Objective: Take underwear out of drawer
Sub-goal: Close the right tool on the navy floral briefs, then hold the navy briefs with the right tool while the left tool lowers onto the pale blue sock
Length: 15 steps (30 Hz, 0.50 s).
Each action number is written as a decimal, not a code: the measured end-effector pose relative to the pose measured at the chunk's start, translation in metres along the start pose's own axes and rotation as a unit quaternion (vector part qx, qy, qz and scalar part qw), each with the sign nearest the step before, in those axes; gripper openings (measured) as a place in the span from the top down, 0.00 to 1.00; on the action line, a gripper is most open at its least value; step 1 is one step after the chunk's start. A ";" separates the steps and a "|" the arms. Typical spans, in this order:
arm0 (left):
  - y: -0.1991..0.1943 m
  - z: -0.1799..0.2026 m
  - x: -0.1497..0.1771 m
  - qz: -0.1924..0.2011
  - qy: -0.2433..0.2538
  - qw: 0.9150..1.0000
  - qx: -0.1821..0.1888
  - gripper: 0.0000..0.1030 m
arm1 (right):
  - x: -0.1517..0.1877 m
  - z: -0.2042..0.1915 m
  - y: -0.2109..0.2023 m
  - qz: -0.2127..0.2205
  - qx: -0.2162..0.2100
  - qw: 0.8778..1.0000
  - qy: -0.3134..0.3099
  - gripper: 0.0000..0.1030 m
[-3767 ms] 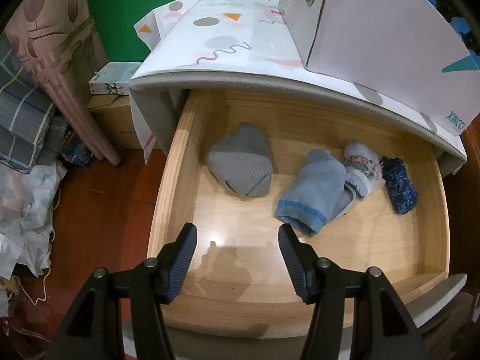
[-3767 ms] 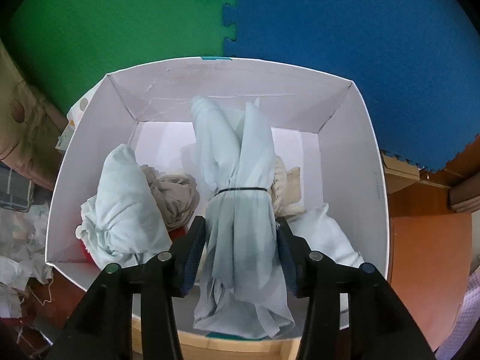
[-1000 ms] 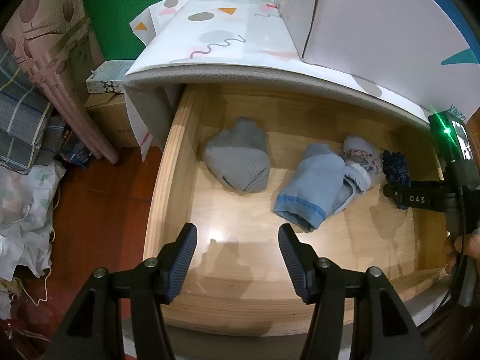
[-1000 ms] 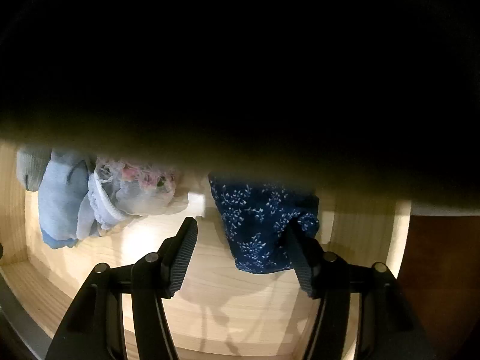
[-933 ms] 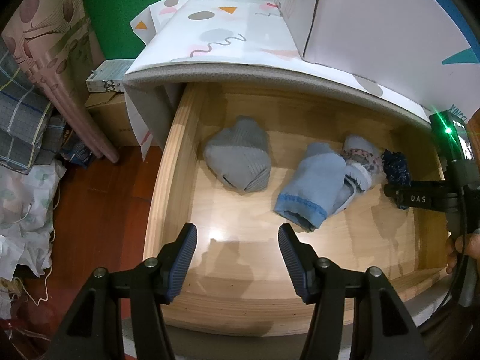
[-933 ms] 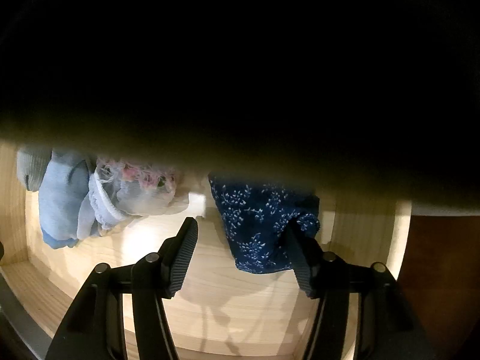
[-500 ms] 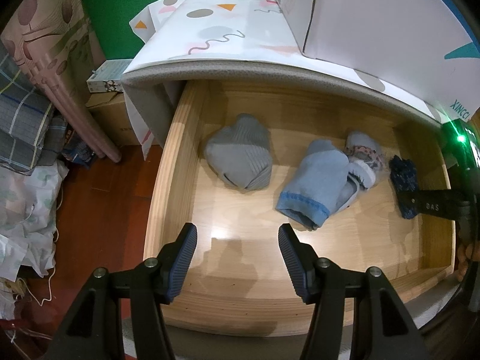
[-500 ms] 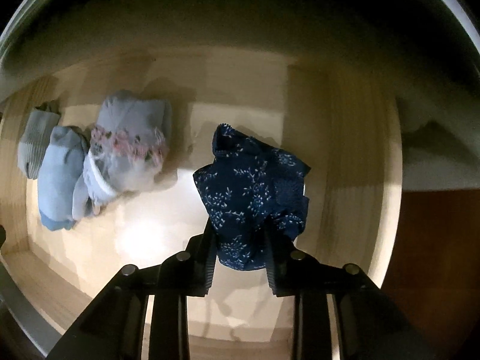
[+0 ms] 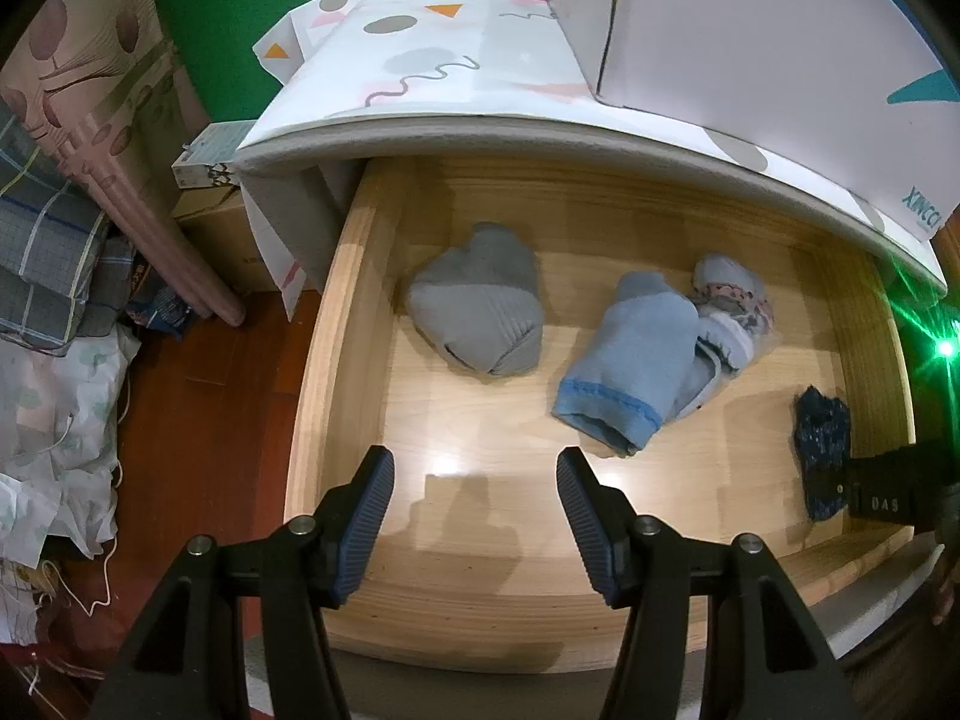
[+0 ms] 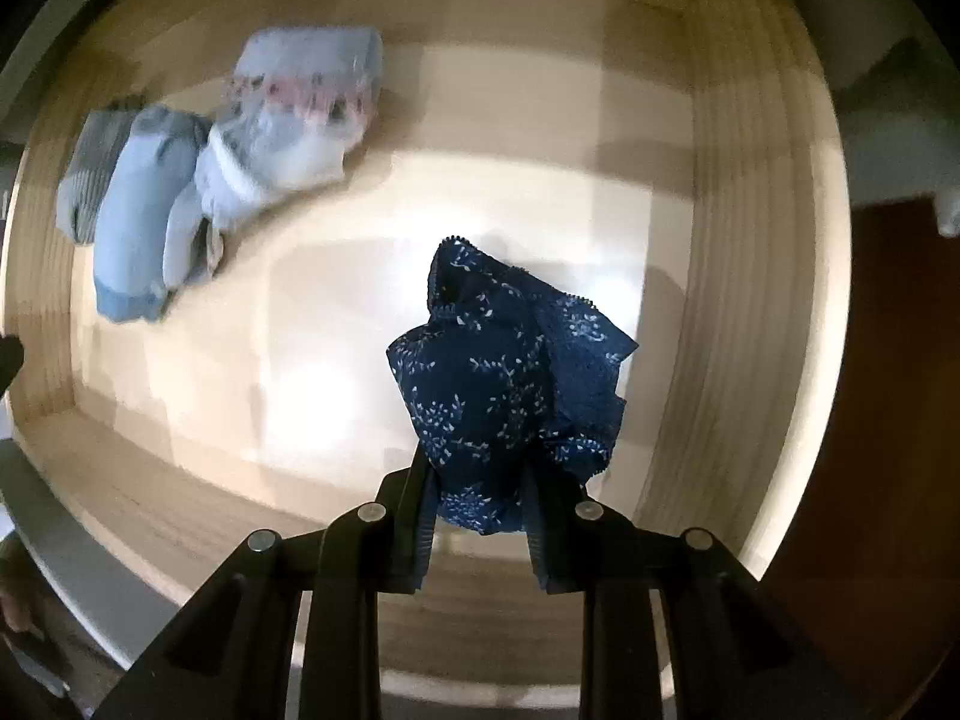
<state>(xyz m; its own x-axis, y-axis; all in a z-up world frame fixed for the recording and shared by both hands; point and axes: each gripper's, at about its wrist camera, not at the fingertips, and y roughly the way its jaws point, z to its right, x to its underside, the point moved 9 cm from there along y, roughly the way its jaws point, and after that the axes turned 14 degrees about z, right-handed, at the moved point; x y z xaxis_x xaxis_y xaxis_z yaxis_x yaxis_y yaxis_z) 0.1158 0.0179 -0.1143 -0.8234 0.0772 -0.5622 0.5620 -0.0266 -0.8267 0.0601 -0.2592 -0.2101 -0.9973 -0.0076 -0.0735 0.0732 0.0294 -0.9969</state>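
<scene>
The wooden drawer (image 9: pixel 318 348) stands pulled out. My right gripper (image 10: pixel 480 480) points straight down into its right end and is shut on a bunched navy floral underwear (image 10: pixel 510 372). From the left wrist view that navy piece (image 9: pixel 822 438) shows near the right wall, with the right gripper's black body (image 9: pixel 888 492) beside it. My left gripper (image 9: pixel 474 498) hangs open over the drawer's front edge, nothing between its fingers. A grey folded piece (image 9: pixel 480 312), a light blue one (image 9: pixel 630 366) and a pale flowered one (image 9: pixel 732 306) lie on the drawer floor.
A white box (image 9: pixel 750 30) stands on the patterned cabinet top (image 9: pixel 420 60) that overhangs the drawer's back. A pink curtain (image 9: pixel 90 120), folded checked fabric (image 9: pixel 42 252) and a cloth heap (image 9: pixel 54 420) crowd the red floor at left. The drawer wall (image 10: pixel 720 240) is close to the held piece.
The right gripper closed on the navy underwear and drew it out from under the overhang toward the drawer's front right. The left gripper stayed put.
</scene>
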 end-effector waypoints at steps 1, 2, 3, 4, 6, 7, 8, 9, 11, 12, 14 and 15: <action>0.000 0.001 0.000 -0.001 0.002 1.000 0.001 0.44 | 0.002 0.000 0.001 -0.005 -0.001 1.000 0.000 0.77; 0.000 0.002 0.001 -0.001 0.004 1.000 0.001 0.44 | 0.007 0.001 0.002 -0.010 -0.001 1.000 0.001 0.77; 0.000 0.003 0.001 -0.001 0.006 1.000 0.003 0.44 | 0.010 0.001 0.002 -0.016 -0.003 1.000 0.003 0.77; 0.000 0.004 0.001 -0.002 0.009 1.000 0.004 0.44 | 0.011 0.001 0.002 -0.018 -0.004 1.000 0.003 0.77; 0.001 0.007 0.002 -0.004 0.015 1.000 0.005 0.44 | 0.015 0.006 0.005 -0.024 -0.007 1.000 0.005 0.77; 0.001 0.008 0.002 -0.006 0.018 1.000 0.005 0.44 | 0.020 0.009 0.006 -0.025 -0.008 1.000 0.006 0.77; 0.003 0.010 0.004 -0.010 0.020 1.000 0.008 0.44 | 0.020 0.007 0.006 -0.025 -0.010 1.000 0.008 0.77; 0.004 0.012 0.005 -0.014 0.023 1.000 0.012 0.44 | 0.021 0.008 0.007 -0.026 -0.011 1.000 0.008 0.77; 0.006 0.016 0.006 -0.020 0.028 0.999 0.015 0.44 | 0.024 0.010 0.007 -0.025 -0.012 1.000 0.006 0.77; 0.007 0.017 0.007 -0.021 0.029 0.999 0.016 0.44 | 0.024 0.015 0.009 -0.025 -0.013 1.000 0.007 0.77; 0.009 0.020 0.008 -0.026 0.030 0.999 0.023 0.44 | 0.002 0.014 0.016 -0.024 -0.015 1.000 0.008 0.79; 0.010 0.020 0.008 -0.028 0.030 0.999 0.024 0.44 | 0.002 0.014 0.017 -0.024 -0.015 1.000 0.008 0.79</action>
<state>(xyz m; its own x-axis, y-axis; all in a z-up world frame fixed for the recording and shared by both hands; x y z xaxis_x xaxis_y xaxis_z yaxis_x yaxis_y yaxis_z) 0.1129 -0.0020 -0.1273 -0.8467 0.1388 -0.5136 0.5091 -0.0686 -0.8579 0.0592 -0.2726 -0.2273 -0.9997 0.0070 -0.0254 0.0258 0.0597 -0.9979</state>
